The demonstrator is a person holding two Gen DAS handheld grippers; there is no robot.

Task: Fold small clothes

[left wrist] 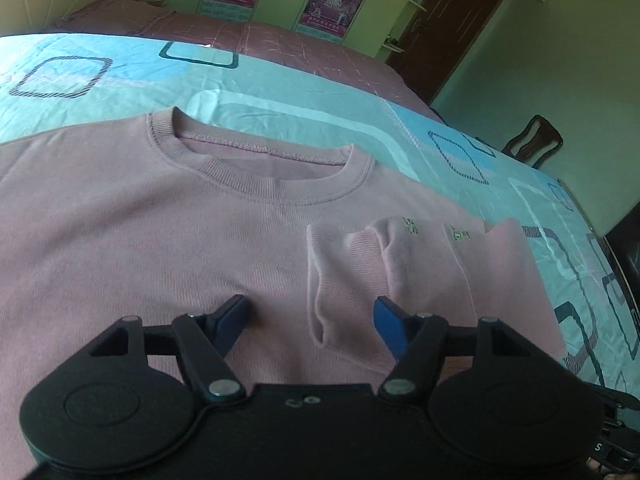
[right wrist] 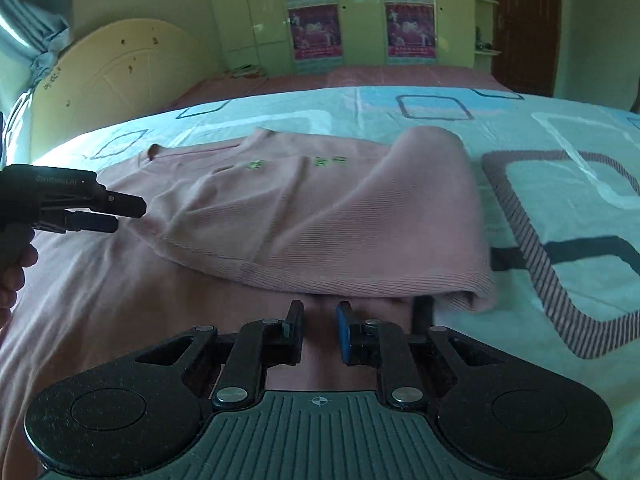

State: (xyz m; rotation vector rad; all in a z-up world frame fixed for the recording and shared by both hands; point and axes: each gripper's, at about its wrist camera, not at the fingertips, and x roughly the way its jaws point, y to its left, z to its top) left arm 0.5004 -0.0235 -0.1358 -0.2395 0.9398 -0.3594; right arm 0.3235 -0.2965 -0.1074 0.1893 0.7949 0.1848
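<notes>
My work surface: bed, covered near me by light-blue sheet printed with rounded squares. Beyond sheet, toward 12 o'clock, pink checked bedspread runs to far edge. Directly on sheet: pink sweatshirt, spread flat, neckline toward 12 o'clock in my left view. One sleeve folded over body, cuff toward 9 o'clock in right view. Bare sheet shows at 3 o'clock of garment. Few small items at bedspread's far corner, too small to tell.
</notes>
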